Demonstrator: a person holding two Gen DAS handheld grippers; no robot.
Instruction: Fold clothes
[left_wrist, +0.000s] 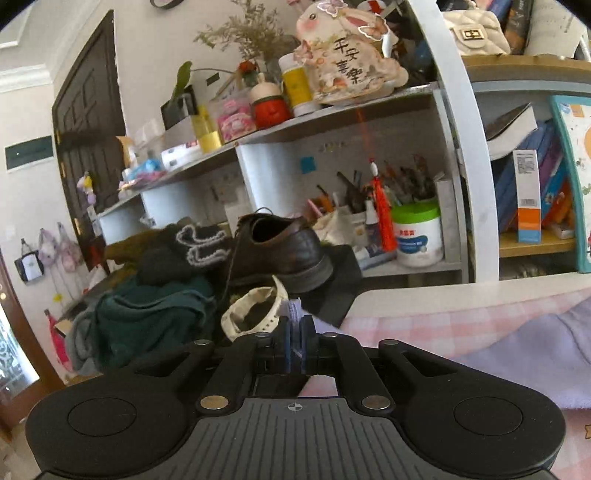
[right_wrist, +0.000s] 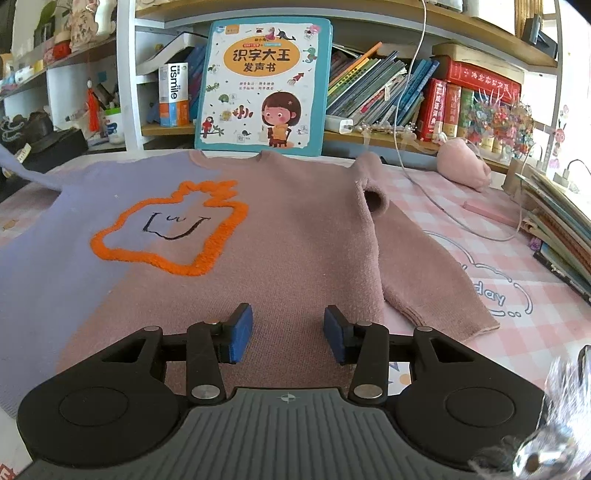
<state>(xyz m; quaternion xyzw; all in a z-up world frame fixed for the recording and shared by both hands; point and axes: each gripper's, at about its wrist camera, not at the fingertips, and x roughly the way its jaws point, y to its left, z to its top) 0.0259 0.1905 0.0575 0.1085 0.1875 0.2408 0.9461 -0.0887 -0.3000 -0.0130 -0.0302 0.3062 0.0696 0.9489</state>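
The lavender-and-pink sweater (right_wrist: 258, 236) lies spread flat on the pink checked tablecloth (right_wrist: 517, 295), neck toward the bookshelf, its pink sleeve (right_wrist: 417, 269) slanting down the right side. The right gripper (right_wrist: 288, 334) hovers over the pink hem, its 2 blue pads well apart, grasping nothing. The left gripper (left_wrist: 294, 345) is clenched on a thin edge of lavender sleeve (left_wrist: 295, 308), beside a brown shoe (left_wrist: 280, 247).

Each camera sits just behind its tongs, looking forward along them. The left view hangs low at the desk's (left_wrist: 443, 299) left edge, facing cluttered shelves (left_wrist: 332, 114) at 12 o'clock. The right view looks down close over the sweater (right_wrist: 288, 229) toward books. Both share the picture book (right_wrist: 264, 85) and red tassel (left_wrist: 382, 218).
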